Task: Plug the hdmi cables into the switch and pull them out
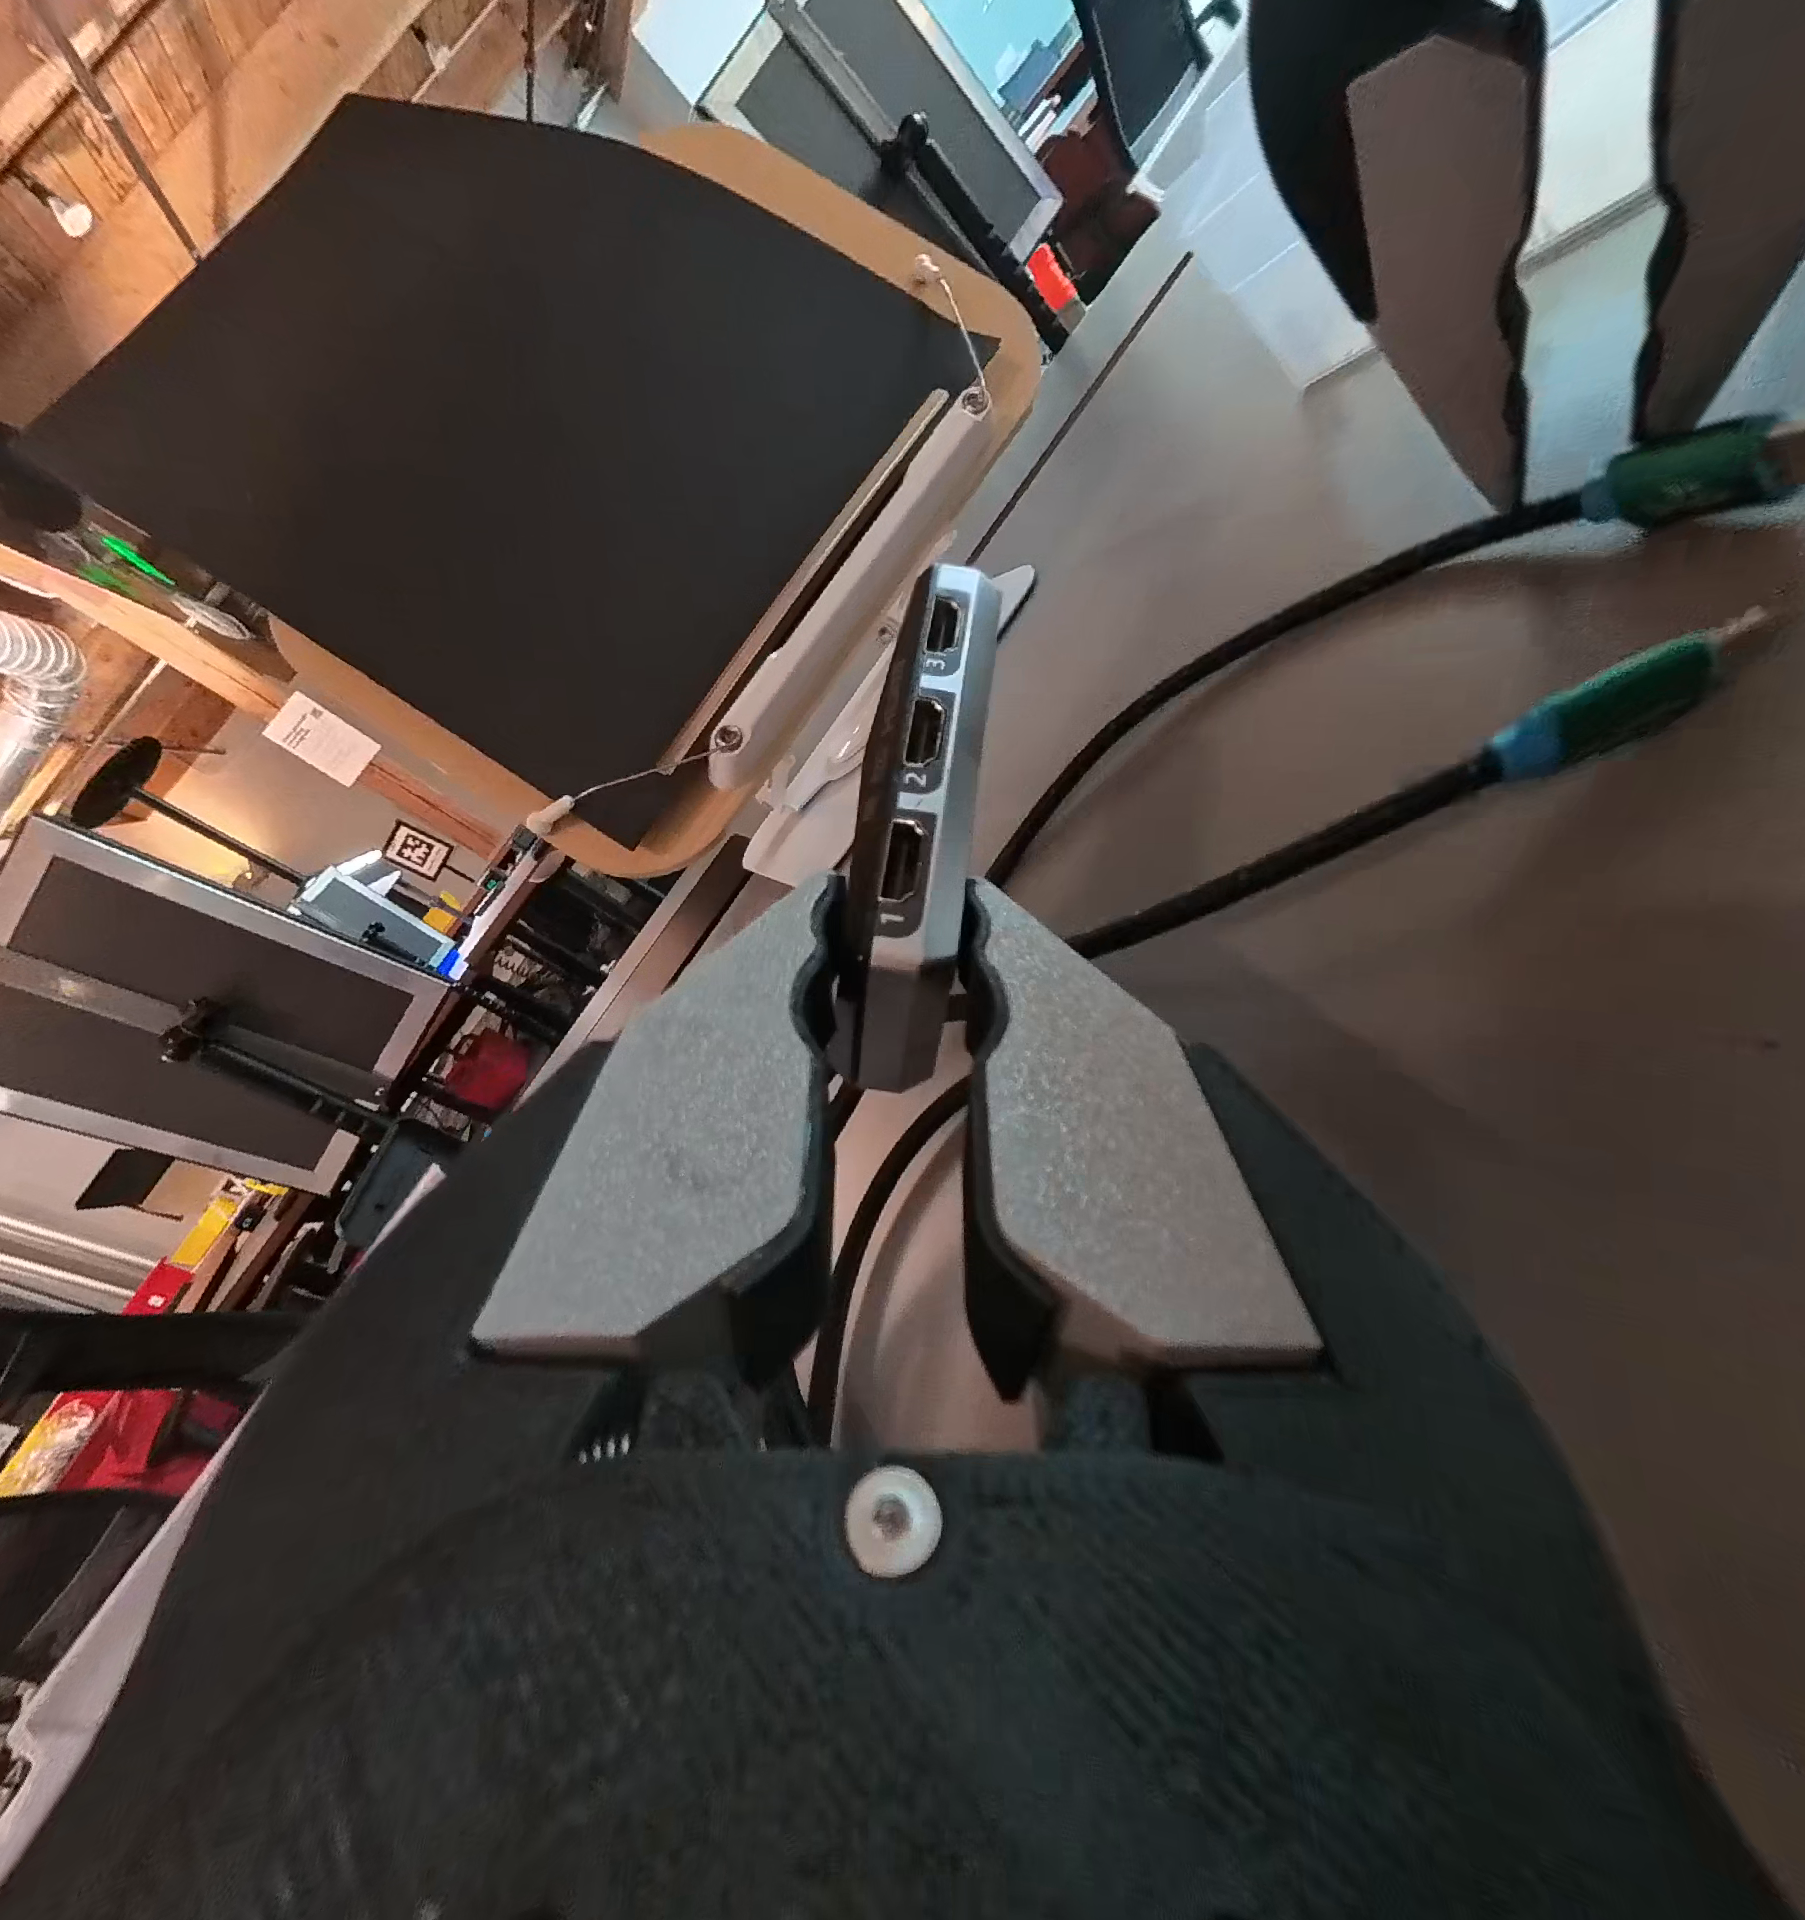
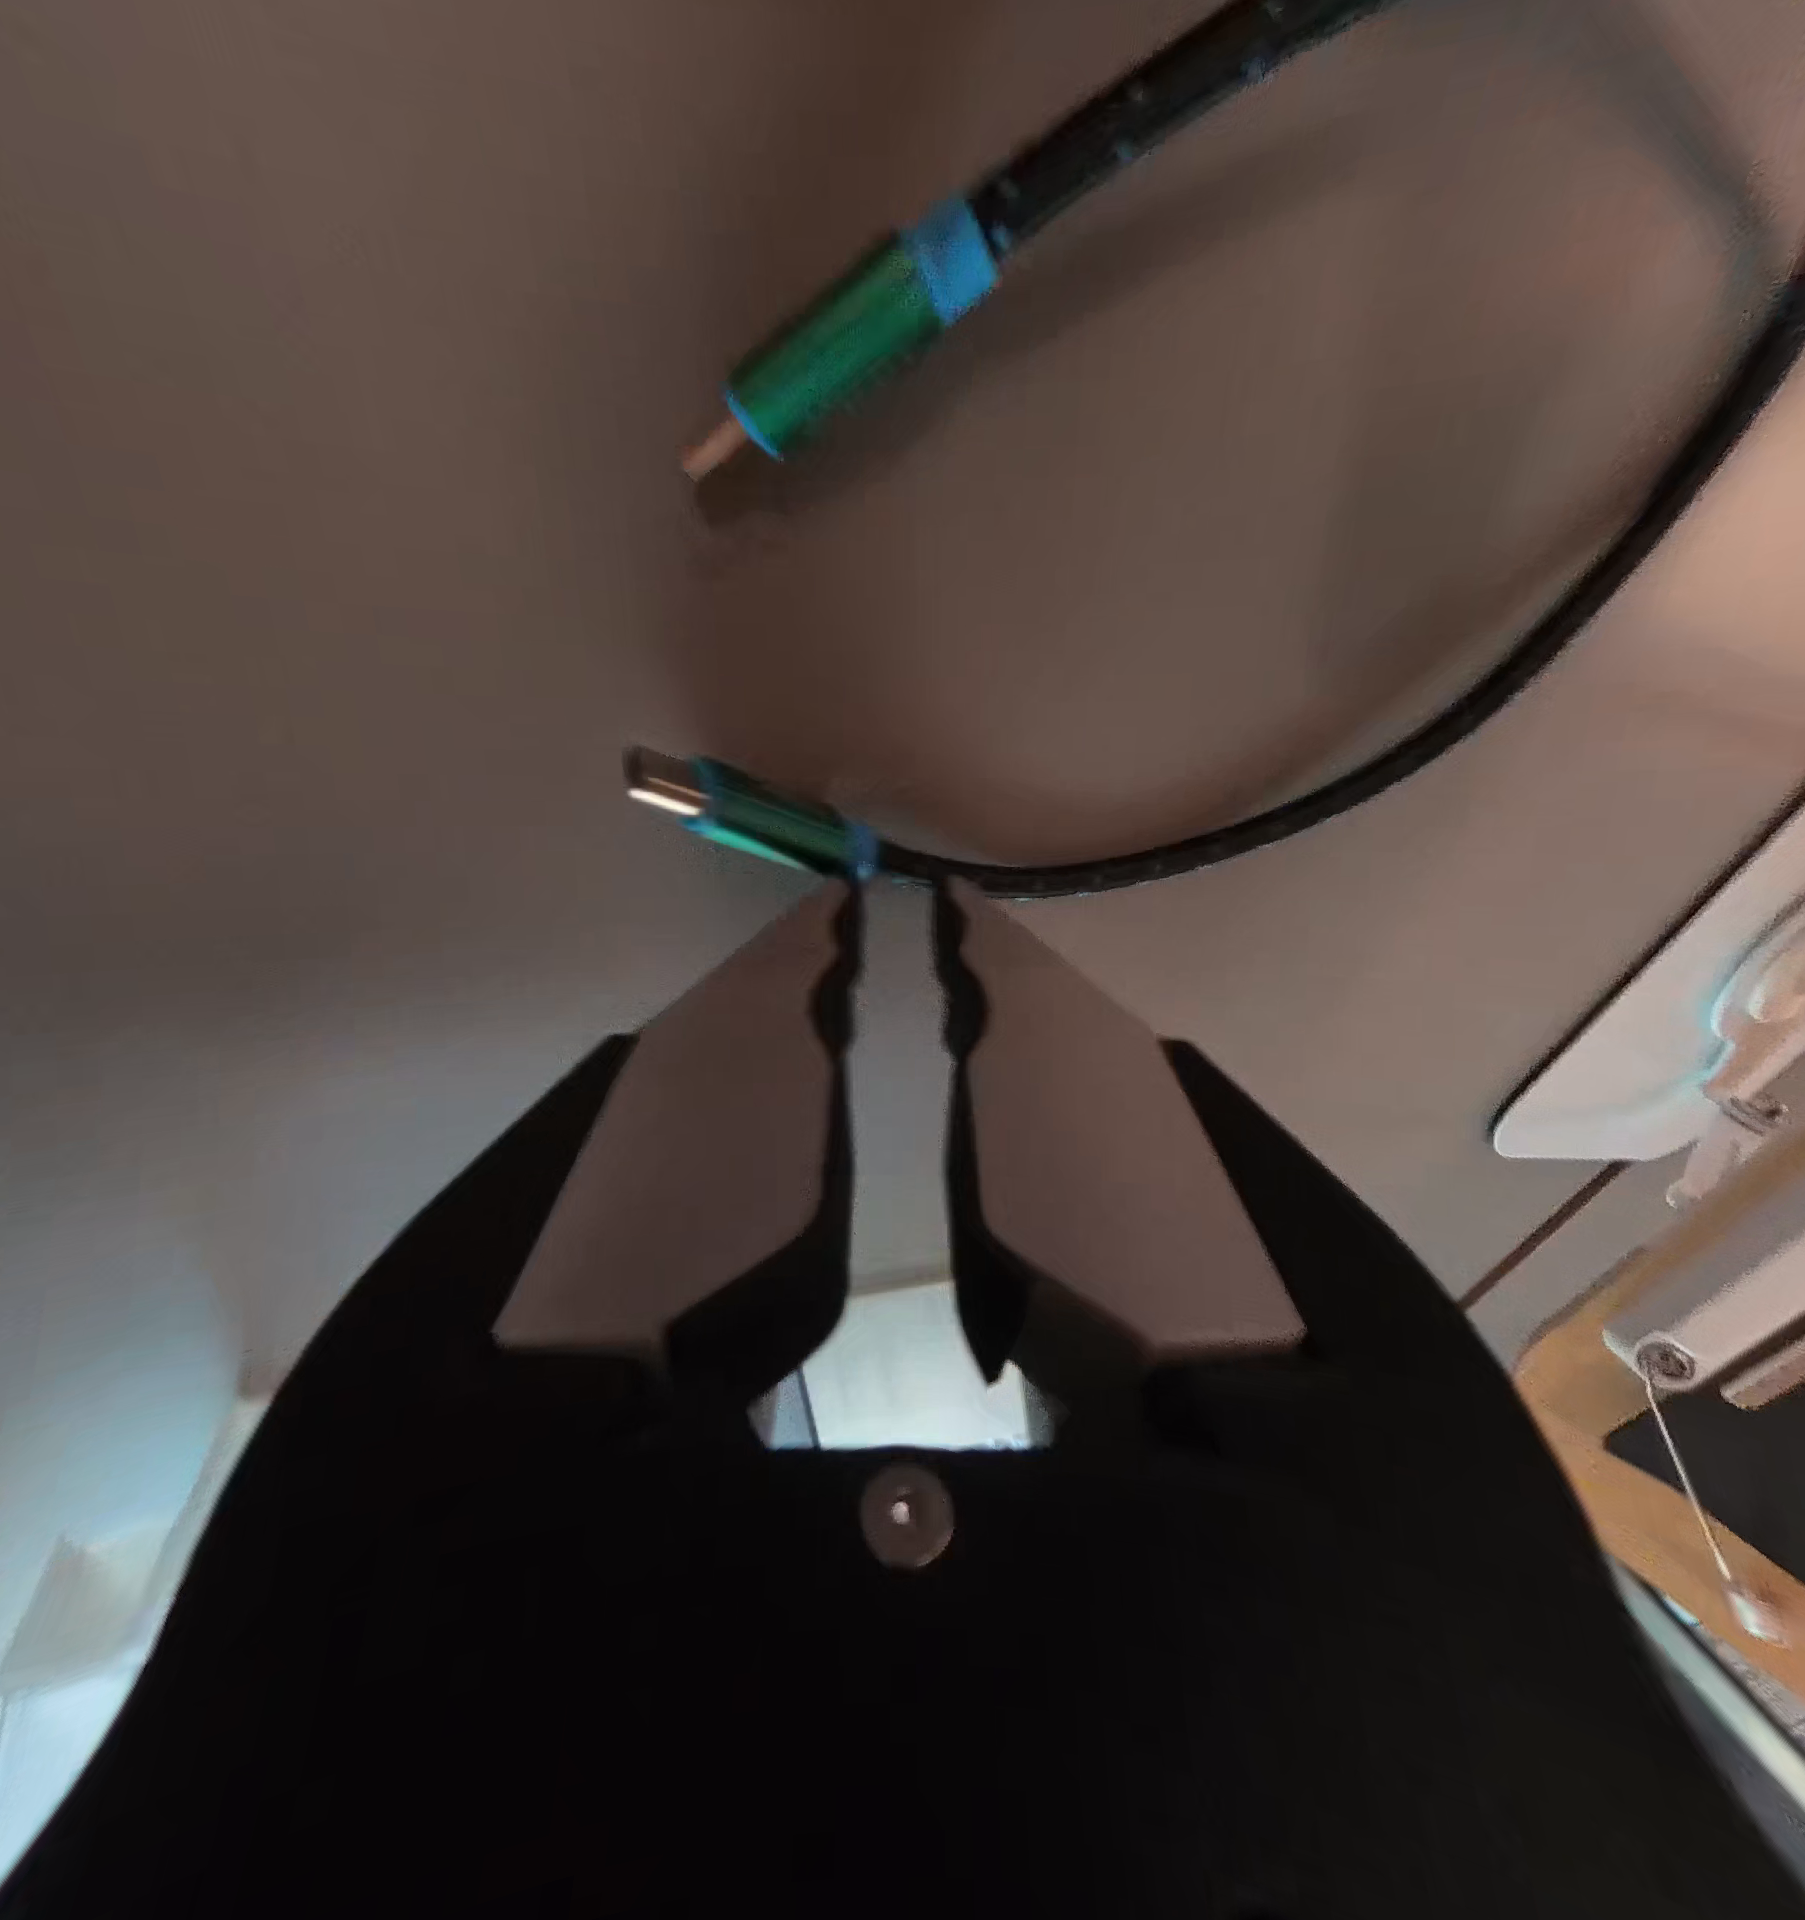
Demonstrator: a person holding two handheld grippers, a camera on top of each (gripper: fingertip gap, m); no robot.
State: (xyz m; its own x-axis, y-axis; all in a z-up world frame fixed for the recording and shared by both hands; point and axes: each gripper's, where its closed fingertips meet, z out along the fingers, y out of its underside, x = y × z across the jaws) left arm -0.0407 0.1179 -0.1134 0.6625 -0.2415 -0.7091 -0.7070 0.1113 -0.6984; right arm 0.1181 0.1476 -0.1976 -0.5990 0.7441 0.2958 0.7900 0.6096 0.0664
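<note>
My left gripper is shut on a slim grey HDMI switch and holds it upright on edge, its three empty ports facing right. My right gripper is closed to a narrow gap on the rear collar of a green HDMI plug, whose metal tip points left. In the left wrist view the right gripper and that plug sit at the upper right, well away from the switch. A second green HDMI plug lies loose on the brown table.
Black cables curve across the table between the switch and the plugs. A black panel in a wooden frame on a white stand stands at the table's left side. Shelves and clutter lie beyond the table.
</note>
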